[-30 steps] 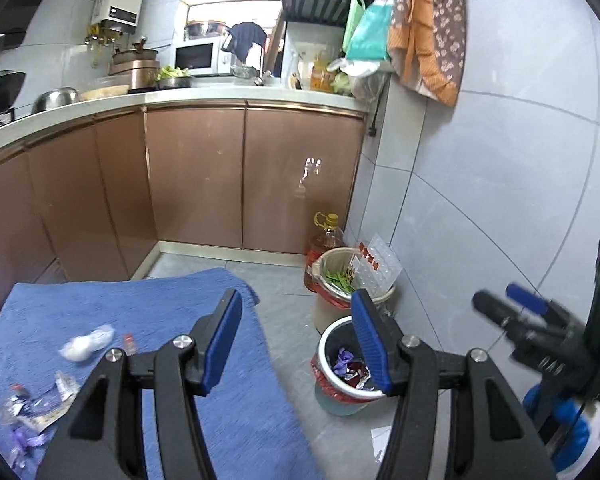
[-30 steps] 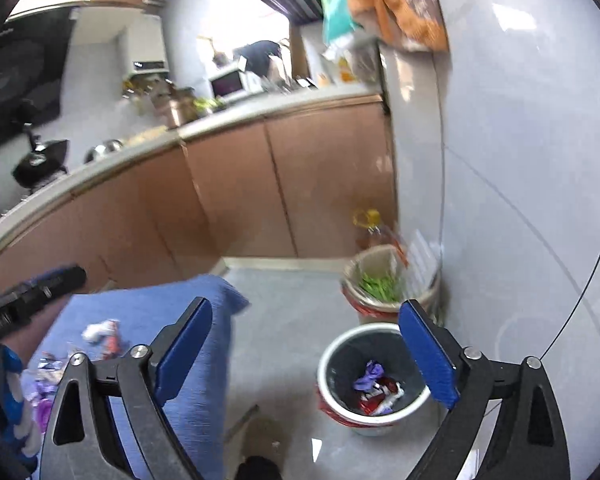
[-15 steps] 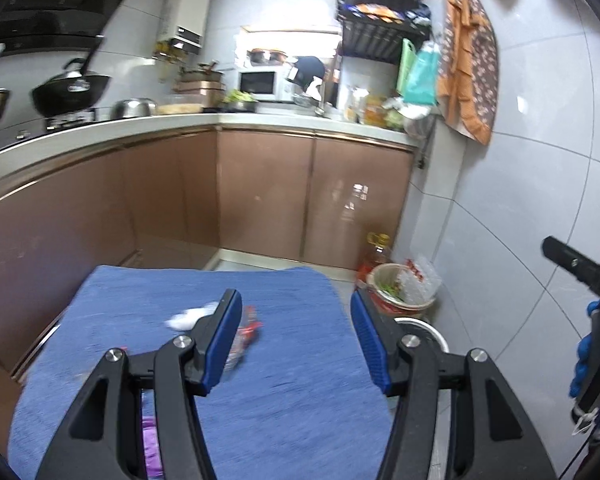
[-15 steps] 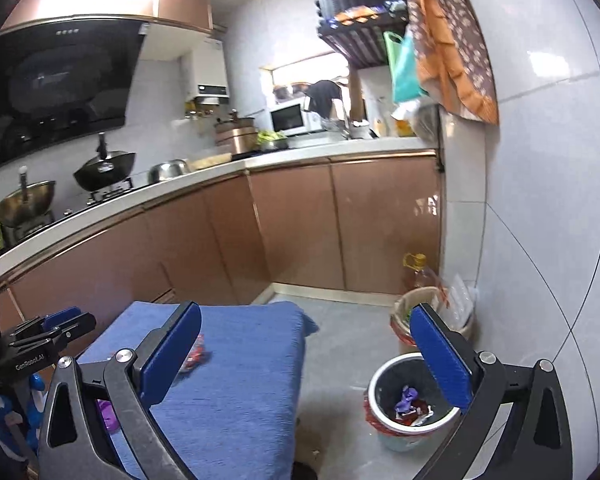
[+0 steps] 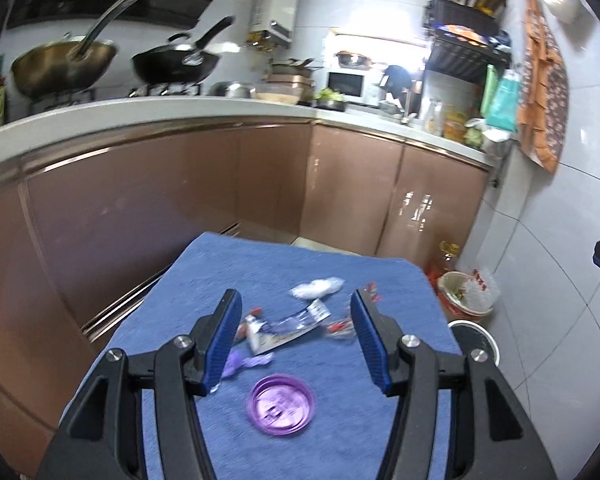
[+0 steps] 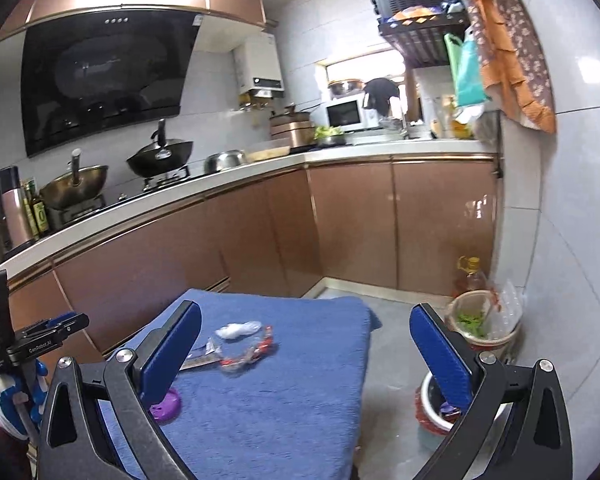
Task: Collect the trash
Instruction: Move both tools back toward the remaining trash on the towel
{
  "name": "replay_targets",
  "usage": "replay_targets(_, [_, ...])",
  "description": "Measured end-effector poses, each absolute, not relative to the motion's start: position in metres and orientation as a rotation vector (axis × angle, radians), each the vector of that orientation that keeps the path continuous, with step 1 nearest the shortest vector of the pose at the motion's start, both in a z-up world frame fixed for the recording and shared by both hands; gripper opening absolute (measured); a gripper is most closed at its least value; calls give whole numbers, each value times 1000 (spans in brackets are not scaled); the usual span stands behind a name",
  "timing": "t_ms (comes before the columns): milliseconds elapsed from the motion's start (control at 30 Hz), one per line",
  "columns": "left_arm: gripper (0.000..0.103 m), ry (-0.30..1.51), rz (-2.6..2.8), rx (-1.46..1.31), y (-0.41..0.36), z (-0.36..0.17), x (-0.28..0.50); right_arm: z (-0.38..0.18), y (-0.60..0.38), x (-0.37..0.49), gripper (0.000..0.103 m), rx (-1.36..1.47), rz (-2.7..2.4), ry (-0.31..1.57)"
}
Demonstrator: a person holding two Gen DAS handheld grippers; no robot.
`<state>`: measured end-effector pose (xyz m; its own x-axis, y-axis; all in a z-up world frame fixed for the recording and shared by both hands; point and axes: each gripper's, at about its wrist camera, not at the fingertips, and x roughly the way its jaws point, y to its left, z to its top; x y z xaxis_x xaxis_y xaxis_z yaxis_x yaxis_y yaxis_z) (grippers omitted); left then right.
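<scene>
Trash lies on a table covered by a blue cloth: a purple round lid, a white crumpled tissue, a clear labelled wrapper, a clear wrapper with red print and a purple scrap. My left gripper hovers over this pile, open, with nothing gripped. My right gripper stands wide open above the cloth's near right part, also holding nothing. In its view the tissue, the red-printed wrapper and the lid lie to the left. A round trash bin stands on the floor to the right.
A second bin with green scraps and an oil bottle stand by the tiled wall. Brown cabinets run behind the table, with woks on the counter. Grey floor separates the table and the bins.
Both views have swung left from the floor bins to the table. The left gripper now sits over the trash pile and the purple lid has come into view. The right gripper has risen.
</scene>
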<state>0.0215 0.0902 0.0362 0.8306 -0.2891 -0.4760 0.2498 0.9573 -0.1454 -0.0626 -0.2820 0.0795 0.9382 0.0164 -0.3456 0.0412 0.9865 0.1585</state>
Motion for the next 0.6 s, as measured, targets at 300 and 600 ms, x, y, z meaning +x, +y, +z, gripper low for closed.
replay_targets(300, [55, 644, -267, -103, 113, -30, 18, 49, -267, -30, 99, 166, 53, 436])
replay_targets(600, [55, 754, -316, -71, 92, -76, 53, 1, -263, 20, 98, 180, 81, 554])
